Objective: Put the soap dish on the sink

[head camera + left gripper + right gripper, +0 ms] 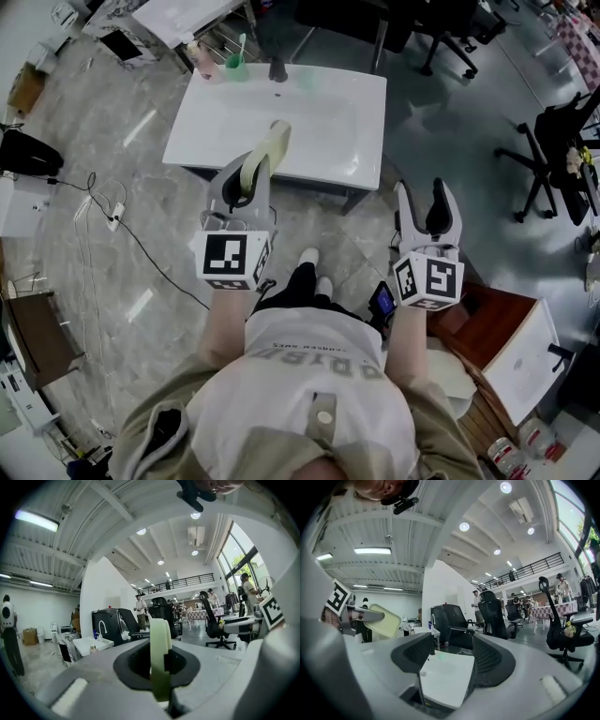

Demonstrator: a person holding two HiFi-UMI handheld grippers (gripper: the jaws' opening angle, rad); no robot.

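The fingers of the left gripper (pixel 249 174) pinch a pale yellow-green plastic soap dish (pixel 269 148), held on edge over the front edge of the white rectangular sink (pixel 323 131). The fingers of the right gripper (pixel 427 194) stand spread and empty, near the sink's front right corner.

A grey marbled tile floor (pixel 112 159) is running through the whole room and is reflecting pale streaks of light. A white power strip (pixel 114 217) is lying on it at the left, with a thin black cable (pixel 150 253) trailing away. Black swivel office chairs (pixel 562 131) are standing at the right. Overhead, a white beamed ceiling (pixel 417 541) is carrying round recessed lamps (pixel 464 527) and a long fluorescent tube (pixel 371 551), all glowing. Tall glass windows (pixel 236 557) are admitting daylight beside a black-railed mezzanine balcony (pixel 534 569). A plain white partition wall (pixel 101 592) is rising mid-room.
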